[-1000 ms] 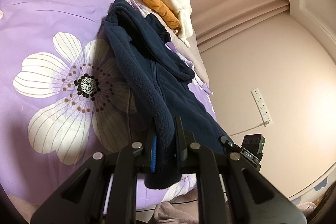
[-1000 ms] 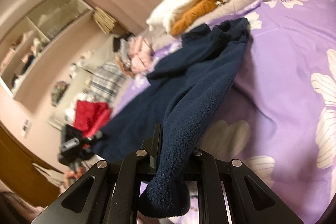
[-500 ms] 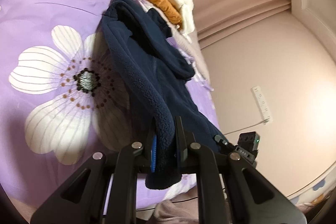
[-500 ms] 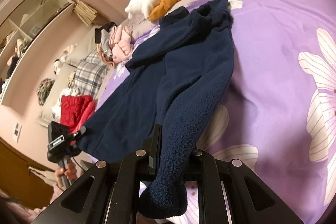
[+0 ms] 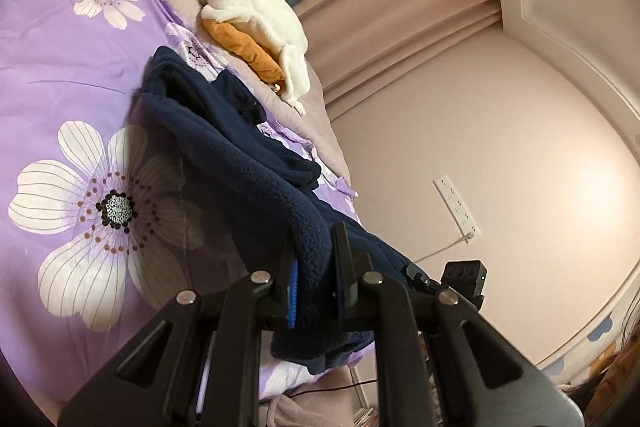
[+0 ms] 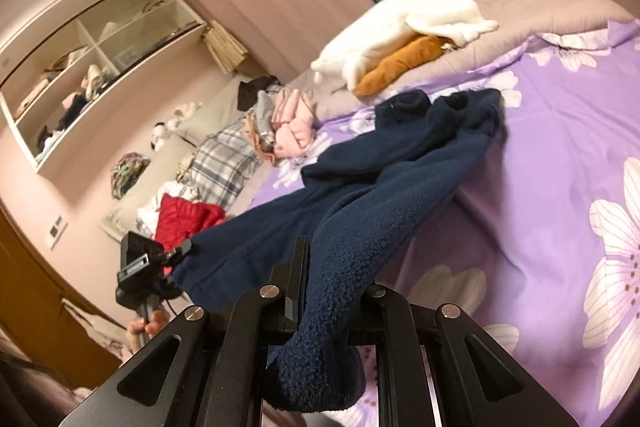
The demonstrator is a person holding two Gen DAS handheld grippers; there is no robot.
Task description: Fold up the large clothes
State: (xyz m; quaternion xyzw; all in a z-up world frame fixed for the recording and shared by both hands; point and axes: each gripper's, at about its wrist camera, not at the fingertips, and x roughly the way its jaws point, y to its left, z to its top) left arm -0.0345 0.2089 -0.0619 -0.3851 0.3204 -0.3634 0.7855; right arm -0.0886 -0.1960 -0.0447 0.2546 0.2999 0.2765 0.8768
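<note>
Purple floral bedspread, beige curtains behind. Navy fleece jacket stretched lengthwise across bedspread, collar toward white plush garment. Left gripper, right gripper: both clenched on jacket's near fleece edge.

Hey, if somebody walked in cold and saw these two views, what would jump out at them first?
Probably the navy fleece jacket, sprawled across the purple floral bedspread with its near edge lifted off the bed. The left claw and the right claw are each clamped on a bunch of that fleece. Next, the white fluffy garment lying over an orange one at the far end of the bed.
</note>
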